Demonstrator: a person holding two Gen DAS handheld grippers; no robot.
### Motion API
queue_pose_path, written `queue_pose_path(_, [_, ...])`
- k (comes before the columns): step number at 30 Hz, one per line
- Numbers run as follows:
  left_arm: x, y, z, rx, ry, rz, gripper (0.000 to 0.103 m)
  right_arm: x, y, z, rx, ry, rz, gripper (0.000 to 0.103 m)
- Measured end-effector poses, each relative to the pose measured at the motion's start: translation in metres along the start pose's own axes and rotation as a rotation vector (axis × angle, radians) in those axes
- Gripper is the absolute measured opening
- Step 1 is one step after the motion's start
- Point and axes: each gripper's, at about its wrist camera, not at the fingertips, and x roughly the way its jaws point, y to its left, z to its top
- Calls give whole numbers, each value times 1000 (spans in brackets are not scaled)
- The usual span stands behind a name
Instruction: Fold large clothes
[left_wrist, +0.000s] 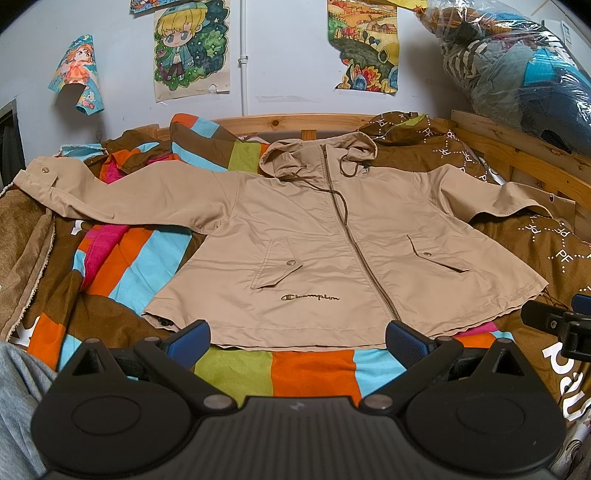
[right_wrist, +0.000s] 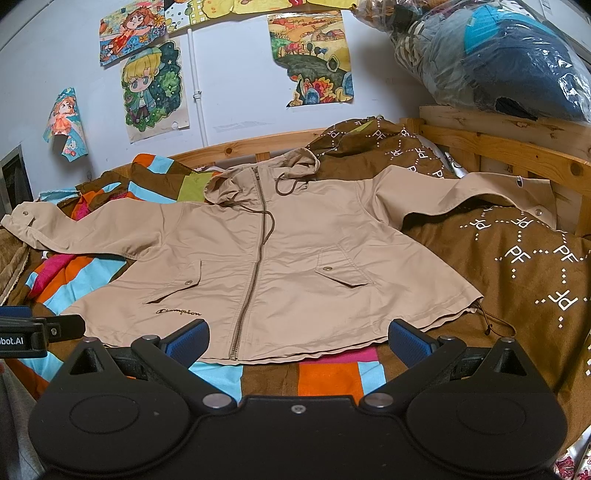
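A tan hooded zip jacket (left_wrist: 314, 236) (right_wrist: 288, 258) lies flat and front up on the bed, zipped, with both sleeves spread out to the sides and the hood at the far end. My left gripper (left_wrist: 297, 341) hovers open just short of the jacket's near hem, left of the zipper's foot. My right gripper (right_wrist: 295, 341) is open too, near the hem right of the zipper. Neither holds any cloth. The right gripper's tip (left_wrist: 554, 325) shows at the right edge of the left wrist view, and the left gripper's body (right_wrist: 33, 332) at the left edge of the right wrist view.
Under the jacket lies a striped multicolour blanket (left_wrist: 314, 373) and a brown blanket with white PF print (right_wrist: 517, 266). A wooden bed rail (right_wrist: 498, 147) runs along the back and right. A clear bag of clothes (left_wrist: 524, 70) sits on the right rail. Posters hang on the wall (left_wrist: 288, 55).
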Motion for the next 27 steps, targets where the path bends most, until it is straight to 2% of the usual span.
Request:
queue_pose_path(16, [0,0,0,0,3,3,103,-1,1,0,1,1,-5,102])
queue_pose_path(19, [11,1,-6,1,9,5,102,0,0,2,0,2,-6,102])
queue_pose_path(24, [7,5,-3,3,33,5,102,2,-1,0,1,15,-21,102])
queue_pose_path(27, [13,3,-4,8,65,18,102,6,-5,3,12,40,-66,102])
